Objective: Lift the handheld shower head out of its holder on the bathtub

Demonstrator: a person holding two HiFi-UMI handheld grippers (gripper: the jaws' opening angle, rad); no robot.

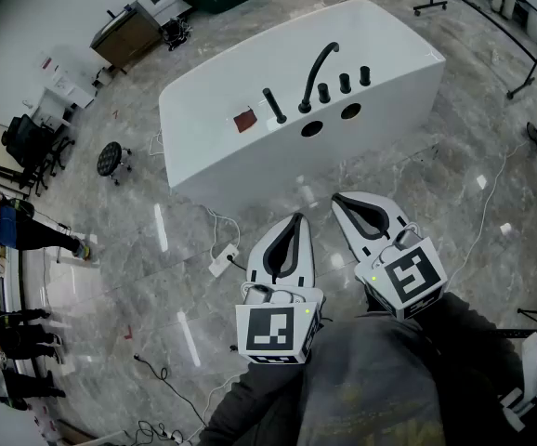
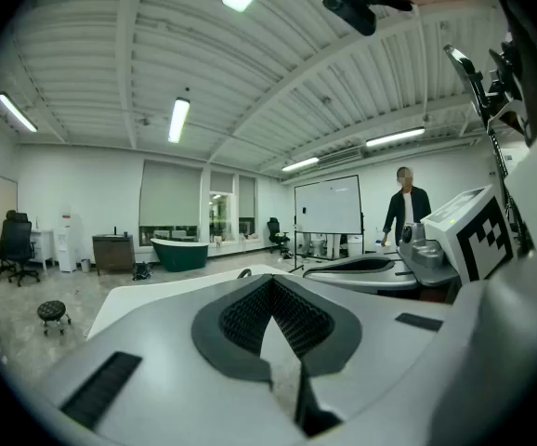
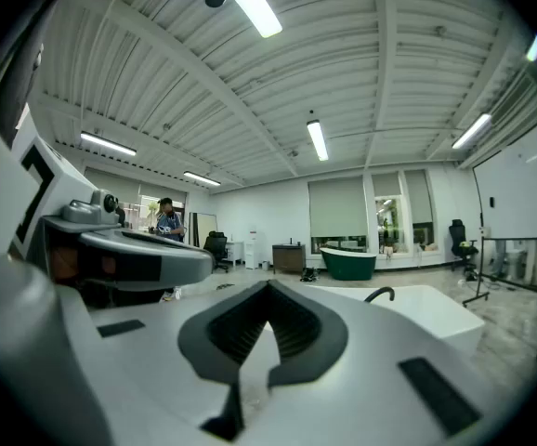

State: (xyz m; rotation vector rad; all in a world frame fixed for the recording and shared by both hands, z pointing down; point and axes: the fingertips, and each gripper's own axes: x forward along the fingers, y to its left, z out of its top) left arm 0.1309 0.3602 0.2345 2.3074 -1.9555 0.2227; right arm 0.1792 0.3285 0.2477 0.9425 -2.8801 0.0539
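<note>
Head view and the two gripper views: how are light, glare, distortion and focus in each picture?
Head view: even light, strong wide-angle bending, lamp glare in streaks on the glossy floor, bathtub sharp. Left gripper view: left tongs close and soft, room behind sharper, dark rounded corners. Right gripper view: right tongs likewise soft, ceiling lamp burnt out white.

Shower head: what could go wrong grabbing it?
The shower head stands close beside the curved spout, so a gripper might bump that. The left gripper and right gripper are both shut and must open first. A power strip lies on the floor ahead and could cause a trip.
</note>
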